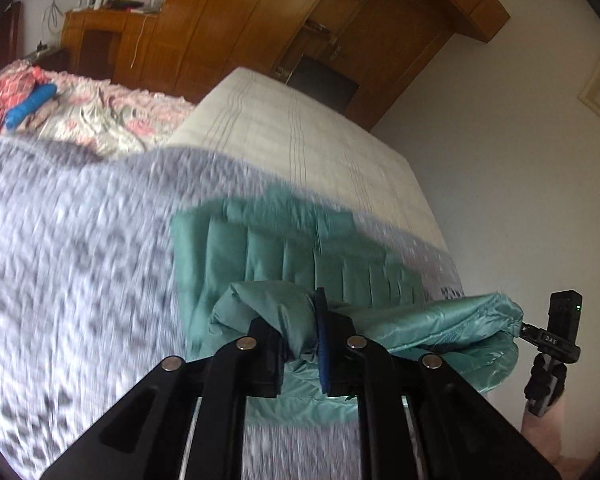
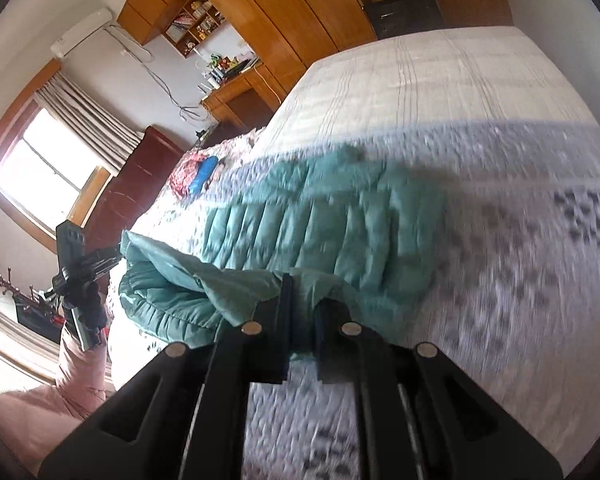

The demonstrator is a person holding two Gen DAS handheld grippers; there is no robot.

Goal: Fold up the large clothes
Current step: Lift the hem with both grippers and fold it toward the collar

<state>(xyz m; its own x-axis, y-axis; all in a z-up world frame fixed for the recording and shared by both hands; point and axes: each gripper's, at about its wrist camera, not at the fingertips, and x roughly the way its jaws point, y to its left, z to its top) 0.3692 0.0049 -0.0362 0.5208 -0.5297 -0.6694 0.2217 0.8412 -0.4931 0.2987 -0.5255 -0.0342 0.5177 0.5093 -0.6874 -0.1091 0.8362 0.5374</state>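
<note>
A teal quilted puffer jacket (image 1: 300, 252) lies on a grey patterned blanket (image 1: 80, 260) on the bed; it also shows in the right wrist view (image 2: 320, 216). My left gripper (image 1: 302, 344) is shut on the jacket's hem edge and holds it lifted above the blanket. My right gripper (image 2: 304, 320) is shut on the other end of the same lifted edge. The right gripper also shows at the far right of the left wrist view (image 1: 556, 340). The left gripper shows at the left of the right wrist view (image 2: 84, 280). The views are motion-blurred.
A white striped sheet (image 1: 300, 128) covers the far bed. A floral quilt (image 1: 112, 116) with red cloth and a blue item (image 1: 30, 106) lies by the headboard. Wooden wardrobes (image 2: 284, 12) and a desk (image 2: 236, 100) line the wall. A window (image 2: 48, 172) is at the left.
</note>
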